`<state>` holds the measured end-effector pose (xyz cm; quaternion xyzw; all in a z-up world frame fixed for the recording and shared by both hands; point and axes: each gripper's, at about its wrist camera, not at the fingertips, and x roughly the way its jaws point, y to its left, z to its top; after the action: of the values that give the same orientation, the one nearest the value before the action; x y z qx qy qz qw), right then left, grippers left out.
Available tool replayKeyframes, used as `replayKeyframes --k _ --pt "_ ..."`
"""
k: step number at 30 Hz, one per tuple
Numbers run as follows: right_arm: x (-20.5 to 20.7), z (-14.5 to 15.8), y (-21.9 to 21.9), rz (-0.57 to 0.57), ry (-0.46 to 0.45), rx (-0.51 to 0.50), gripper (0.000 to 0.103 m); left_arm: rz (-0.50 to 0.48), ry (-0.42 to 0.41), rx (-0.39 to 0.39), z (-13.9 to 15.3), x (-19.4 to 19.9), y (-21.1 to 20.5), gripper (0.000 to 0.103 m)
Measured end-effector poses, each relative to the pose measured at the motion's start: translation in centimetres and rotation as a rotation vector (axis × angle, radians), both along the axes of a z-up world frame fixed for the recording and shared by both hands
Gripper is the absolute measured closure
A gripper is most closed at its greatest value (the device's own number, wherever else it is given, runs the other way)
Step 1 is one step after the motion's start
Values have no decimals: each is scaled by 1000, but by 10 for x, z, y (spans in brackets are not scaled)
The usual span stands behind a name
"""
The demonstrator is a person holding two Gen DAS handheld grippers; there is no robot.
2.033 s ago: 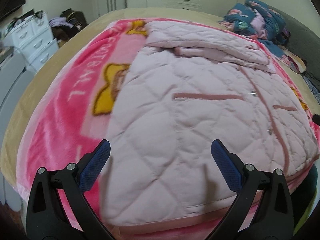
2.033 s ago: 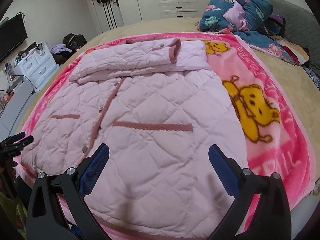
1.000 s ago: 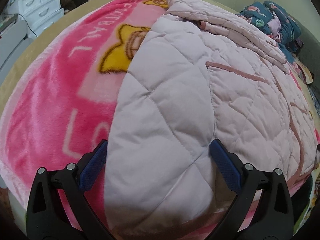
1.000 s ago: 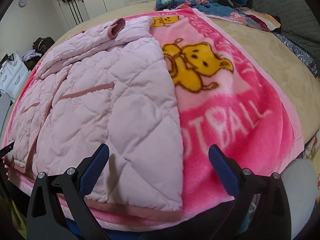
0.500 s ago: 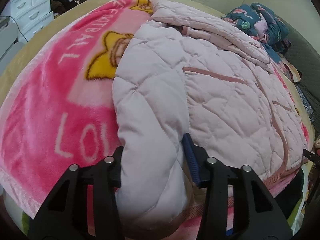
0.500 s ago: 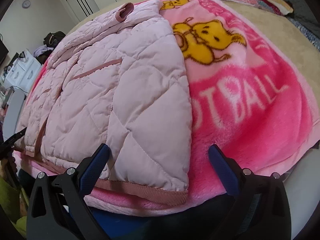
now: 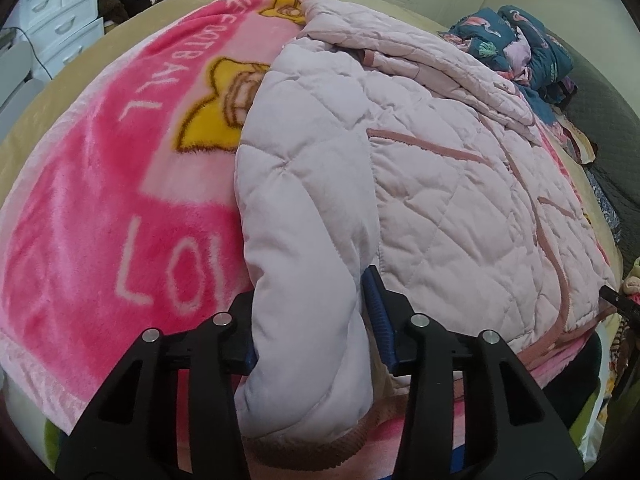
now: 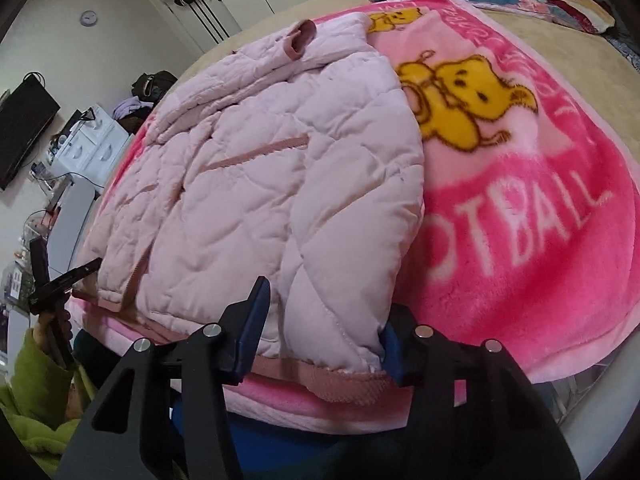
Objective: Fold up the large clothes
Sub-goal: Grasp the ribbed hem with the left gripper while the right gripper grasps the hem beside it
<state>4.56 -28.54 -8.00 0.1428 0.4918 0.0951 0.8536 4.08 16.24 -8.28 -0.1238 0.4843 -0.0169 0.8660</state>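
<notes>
A pale pink quilted jacket (image 7: 460, 168) lies front up on a pink cartoon blanket (image 7: 100, 208), its sleeves folded across the chest at the far end. In the left wrist view my left gripper (image 7: 310, 320) is shut on the jacket's near left hem corner, and the fabric bulges between the blue pads (image 7: 376, 312). In the right wrist view my right gripper (image 8: 322, 334) is shut on the near right hem corner of the jacket (image 8: 280, 168). That view also shows the left gripper (image 8: 60, 280) at the far left edge, held by a hand in a green sleeve (image 8: 32, 384).
The blanket (image 8: 540, 200) covers a tan bed (image 8: 580, 40). A heap of dark blue clothes (image 7: 520, 44) lies at the head end. White drawers (image 7: 56, 24) stand left of the bed, with a wall-mounted TV (image 8: 24, 132) and white wardrobes behind.
Both grippers dropped to the jacket's near hem. The left one shut on its corner half a second ago and stays shut. The right one has just shut on the other corner.
</notes>
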Motion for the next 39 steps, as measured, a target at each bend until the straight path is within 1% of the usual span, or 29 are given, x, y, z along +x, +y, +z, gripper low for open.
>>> replayKeyframes --k 1,4,6,8,11,13,15,17,18,19,20,22,24,25,26,27,28,31,33,34,35,36,38,39 --pt "1 -10 -5 -16 30 15 48 2 2 -5 -1 0 1 65" --pt "1 -22 -15 -37 39 108 43 5 9 -6 -4 -4 5 56" --pt "1 -24 -14 -28 37 122 40 8 12 -12 -7 -6 8 51" --pt "7 -26 -9 -10 42 109 35 9 11 -13 -9 -9 10 47" --pt "16 -26 -3 -1 32 95 33 22 14 -36 -14 -8 14 45" --pt "19 -25 0 2 23 82 36 23 11 -26 -15 -7 12 44" --pt "21 -23 2 5 10 76 43 30 9 -28 -17 -5 11 42" --pt "20 -19 5 15 -12 68 58 44 2 -43 -18 -2 12 41" --pt "19 -17 6 13 -18 62 61 50 -2 -50 -19 0 12 40" --pt "18 -15 6 10 -24 63 66 56 -6 -56 -20 1 12 40" --pt "16 -14 5 9 -29 64 69 60 -9 -58 -20 2 12 40" --pt "13 -12 4 7 -40 72 70 67 -15 -51 -19 4 12 40" --pt "14 -16 2 -1 -32 84 70 76 -22 -48 -17 3 10 45" --pt "14 -18 1 -7 -24 91 69 72 -27 -34 -16 3 8 47" --pt "14 -21 2 -2 -18 89 64 68 -29 -25 -15 2 7 51" --pt "14 -23 2 4 -10 82 62 62 -31 -19 -14 2 5 54" --pt "14 -25 1 6 0 86 61 58 -33 -15 -13 1 4 56" --pt "12 -28 -2 0 15 118 59 54 -39 -28 -10 1 4 65" --pt "11 -26 0 0 12 103 60 47 -46 -25 -8 1 1 72" --pt "10 -24 3 2 5 85 63 42 -51 -20 -7 1 0 74" --pt "8 -22 5 5 -7 82 70 38 -56 -15 -5 1 -2 79" --pt "7 -19 6 8 -21 80 72 36 -63 -12 -3 1 -3 82" --pt "3 -12 9 7 -48 73 79 34 -75 -10 1 0 -5 86" --pt "2 -9 10 7 -62 71 80 33 -79 -10 3 -1 -5 87"
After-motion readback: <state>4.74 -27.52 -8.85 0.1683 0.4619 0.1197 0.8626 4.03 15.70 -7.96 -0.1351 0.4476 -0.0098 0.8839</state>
